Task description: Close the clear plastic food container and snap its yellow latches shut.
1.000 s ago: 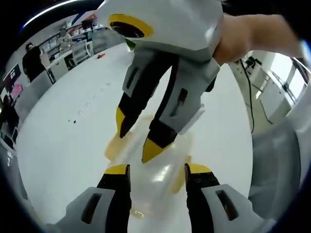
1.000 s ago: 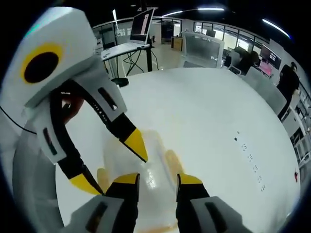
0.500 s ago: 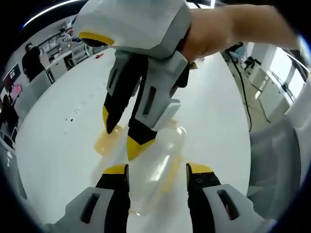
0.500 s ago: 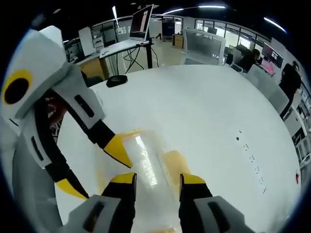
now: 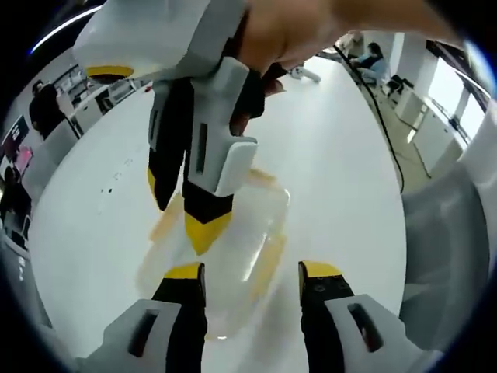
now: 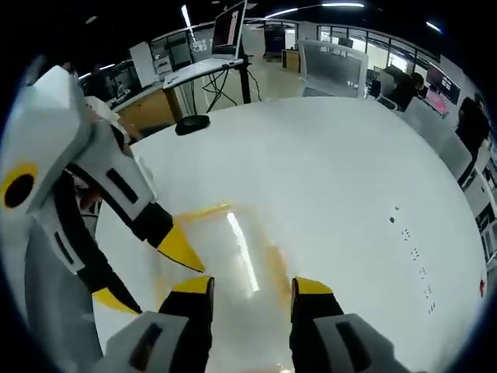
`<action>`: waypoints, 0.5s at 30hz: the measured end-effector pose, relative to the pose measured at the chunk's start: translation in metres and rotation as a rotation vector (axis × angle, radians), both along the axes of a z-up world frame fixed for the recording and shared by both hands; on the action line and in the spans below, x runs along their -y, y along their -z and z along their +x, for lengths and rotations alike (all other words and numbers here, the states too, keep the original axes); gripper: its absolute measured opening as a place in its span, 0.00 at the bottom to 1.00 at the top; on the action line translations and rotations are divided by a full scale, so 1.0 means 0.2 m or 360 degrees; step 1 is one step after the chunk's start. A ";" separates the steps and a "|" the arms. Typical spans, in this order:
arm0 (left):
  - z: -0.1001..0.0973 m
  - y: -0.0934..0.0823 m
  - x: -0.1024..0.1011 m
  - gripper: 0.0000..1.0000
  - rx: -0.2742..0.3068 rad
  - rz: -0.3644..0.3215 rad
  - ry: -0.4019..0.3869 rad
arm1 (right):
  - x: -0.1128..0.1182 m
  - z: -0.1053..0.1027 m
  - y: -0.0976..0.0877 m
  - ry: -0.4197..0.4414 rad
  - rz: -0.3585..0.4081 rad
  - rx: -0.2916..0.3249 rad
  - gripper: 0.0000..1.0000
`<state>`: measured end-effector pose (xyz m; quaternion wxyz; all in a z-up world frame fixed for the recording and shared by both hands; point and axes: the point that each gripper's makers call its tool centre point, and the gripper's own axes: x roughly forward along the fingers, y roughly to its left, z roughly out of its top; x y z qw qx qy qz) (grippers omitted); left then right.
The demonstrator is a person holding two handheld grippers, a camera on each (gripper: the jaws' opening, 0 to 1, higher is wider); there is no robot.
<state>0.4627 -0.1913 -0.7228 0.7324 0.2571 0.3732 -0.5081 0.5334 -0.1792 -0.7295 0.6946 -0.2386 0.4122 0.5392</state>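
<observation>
Container [image 5: 233,241]: on the desk [image 6: 326,179], directly ahead of my left gripper [image 5: 252,273], long axis running away between its fingers. Right gripper [image 5: 182,210] hovers over it from opposite. Both sets of fingers spread, holding nothing. Latches [image 6: 203,211] look unsnapped.
</observation>
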 end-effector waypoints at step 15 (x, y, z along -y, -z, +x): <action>0.05 0.03 0.00 0.40 0.0231 0.0170 0.0085 | -0.01 -0.01 0.01 -0.0141 -0.0012 -0.0087 0.35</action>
